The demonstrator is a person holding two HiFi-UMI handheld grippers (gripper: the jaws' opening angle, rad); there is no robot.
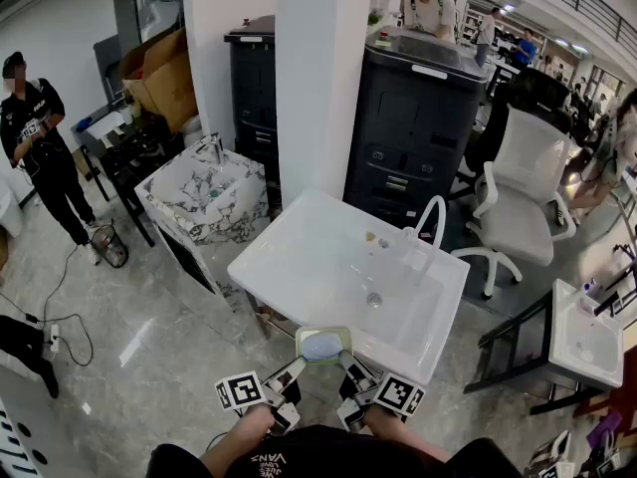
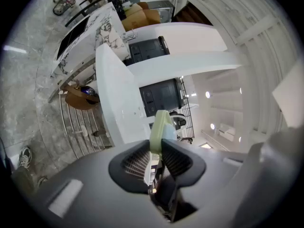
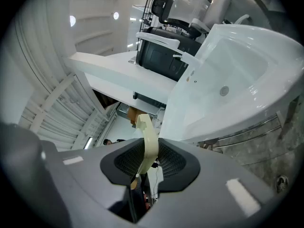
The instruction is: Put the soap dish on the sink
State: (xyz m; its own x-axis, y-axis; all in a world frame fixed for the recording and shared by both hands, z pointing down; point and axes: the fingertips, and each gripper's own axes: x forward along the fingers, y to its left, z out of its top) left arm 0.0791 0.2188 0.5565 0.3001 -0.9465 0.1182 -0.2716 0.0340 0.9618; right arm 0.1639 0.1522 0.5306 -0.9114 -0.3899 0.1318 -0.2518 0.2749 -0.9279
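Note:
The soap dish (image 1: 323, 345) is pale green with a bluish soap on it. It hangs just in front of the near edge of the white sink (image 1: 299, 239), level with it. My left gripper (image 1: 298, 366) is shut on the dish's left rim and my right gripper (image 1: 349, 363) is shut on its right rim. In the left gripper view the green rim (image 2: 159, 129) stands edge-on between the pads of the gripper (image 2: 159, 152), with the sink (image 2: 116, 96) ahead. In the right gripper view the rim (image 3: 148, 137) is pinched in the gripper (image 3: 147, 158), with the sink basin (image 3: 237, 65) beyond.
A white faucet (image 1: 431, 219) stands at the sink's far right edge. A marbled sink cabinet (image 1: 204, 195) is at the left, a white pillar (image 1: 318, 78) and black printers (image 1: 418, 118) behind. A white office chair (image 1: 523, 192) and a small sink (image 1: 587, 339) stand right. A person (image 1: 40, 147) stands far left.

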